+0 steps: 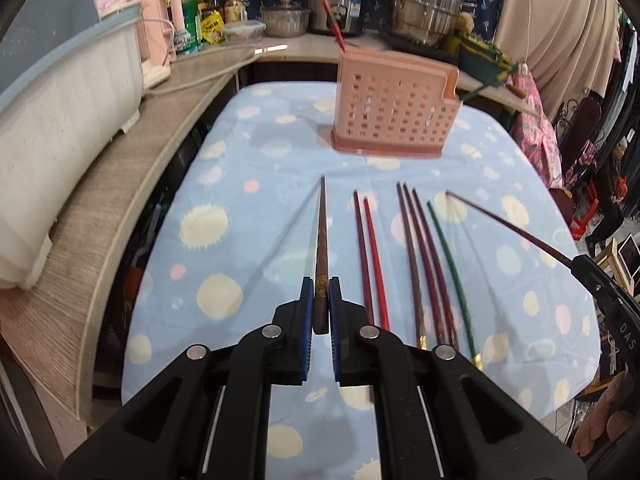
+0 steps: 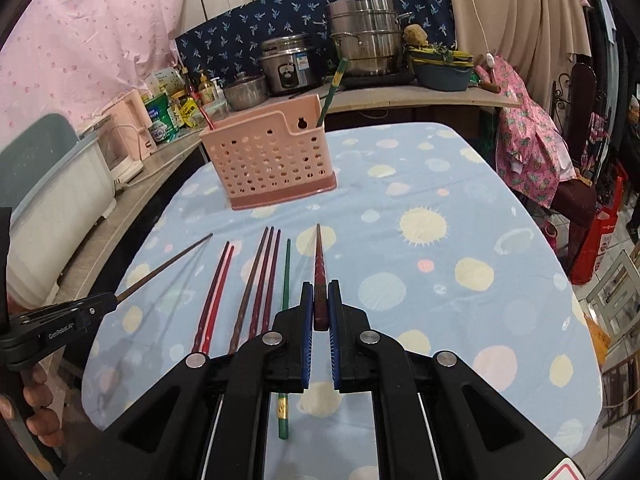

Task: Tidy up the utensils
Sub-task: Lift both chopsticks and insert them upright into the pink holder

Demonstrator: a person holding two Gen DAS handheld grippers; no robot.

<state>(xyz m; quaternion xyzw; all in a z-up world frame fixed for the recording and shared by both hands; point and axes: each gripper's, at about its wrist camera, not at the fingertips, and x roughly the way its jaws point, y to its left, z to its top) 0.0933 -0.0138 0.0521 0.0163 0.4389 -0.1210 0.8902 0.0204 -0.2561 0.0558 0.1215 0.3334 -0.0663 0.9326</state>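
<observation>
A table under a spotted blue cloth [image 1: 248, 208] bears a pink perforated holder [image 2: 268, 160], already holding a red and a green chopstick, with six loose chopsticks [image 1: 416, 256] lying in a row before it. The left gripper [image 1: 321, 304] is clamped on a brown chopstick [image 1: 321, 236]; the right gripper [image 2: 320, 304] pinches a dark red chopstick [image 2: 319, 264]. Judged best practice: tilt each tip downward over the holder's open top before releasing, one hand at a time.

Green chopstick [image 2: 285, 280]: middle hidden behind right claw [image 2: 321, 308]. Maroon chopsticks [image 1: 430, 264]: butt ends hidden behind left claw [image 1: 321, 300]. Holder [image 1: 390, 110]: motion-blurred in left view; contents below rim mostly hidden. Bottle [image 1: 234, 4] labels: too small to read. Hand [image 2: 38, 408]: cut by frame edge.
</observation>
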